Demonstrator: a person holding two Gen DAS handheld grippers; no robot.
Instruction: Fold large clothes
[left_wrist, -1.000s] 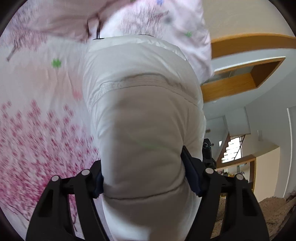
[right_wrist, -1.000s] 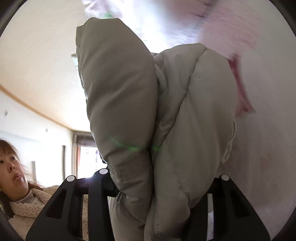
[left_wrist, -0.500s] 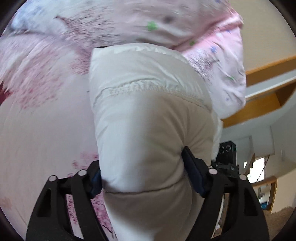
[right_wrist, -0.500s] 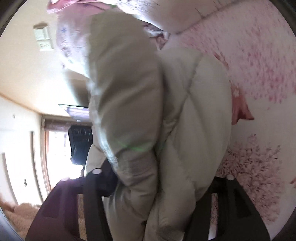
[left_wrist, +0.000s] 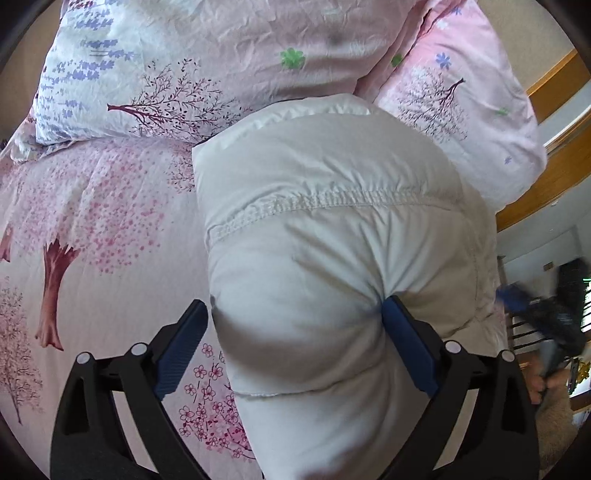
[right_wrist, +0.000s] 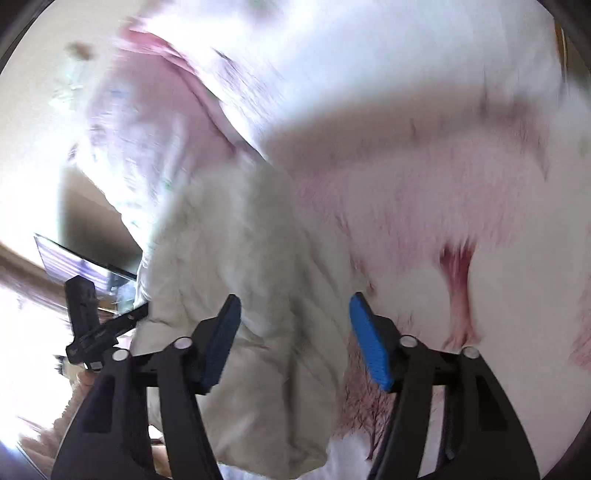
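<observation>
A white quilted puffer jacket (left_wrist: 325, 236) fills the left wrist view, lying on a pink blossom-print bed cover (left_wrist: 92, 236). My left gripper (left_wrist: 295, 325) stands around a thick fold of it; the right blue pad presses into the fabric, the left pad stands just clear of it. In the blurred right wrist view the jacket (right_wrist: 240, 295) lies between and left of the blue pads. My right gripper (right_wrist: 295, 321) is open, its right pad clear of the fabric.
Pink floral pillows (left_wrist: 229, 59) lie beyond the jacket at the head of the bed. A wooden frame (left_wrist: 546, 173) and the room lie to the right. The other gripper (right_wrist: 88, 325) shows at the left of the right wrist view.
Both grippers have lowered the jacket toward the bed. My right gripper has opened and let go of the jacket. My left gripper's jaws have spread a little.
</observation>
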